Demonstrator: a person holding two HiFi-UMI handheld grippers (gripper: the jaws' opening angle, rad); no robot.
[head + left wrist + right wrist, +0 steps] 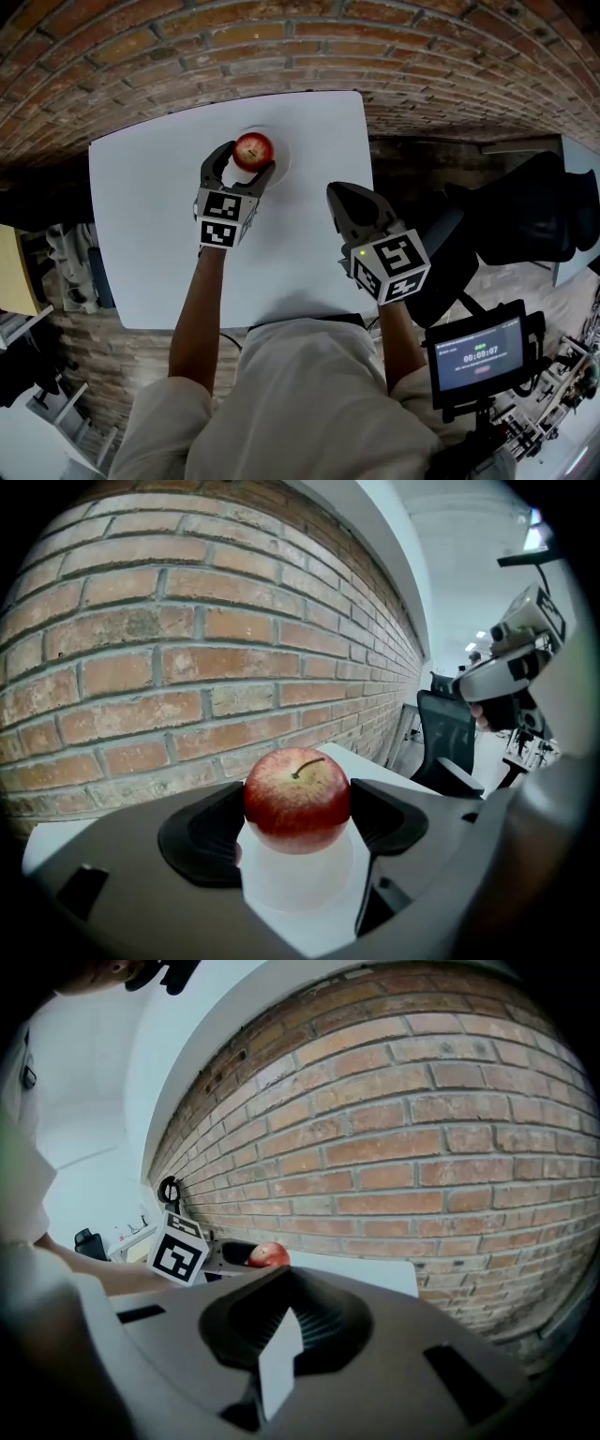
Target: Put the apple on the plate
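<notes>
A red apple (253, 149) with a stem sits between the jaws of my left gripper (247, 163), which is shut on it with both pads against its sides. In the left gripper view the apple (297, 799) is just over a small white plate (298, 885); I cannot tell whether it touches it. From above, the plate (280, 156) shows as a pale rim at the far middle of the white table (150, 244). My right gripper (341, 194) hovers over the table's right edge, shut with nothing in it. The right gripper view also shows the apple (269, 1255), far off to the left.
A brick wall (281, 47) runs right behind the table's far edge. A black office chair (525, 216) stands to the right of the table. A small screen (480, 354) on a stand is at lower right. The person's torso is at the table's near edge.
</notes>
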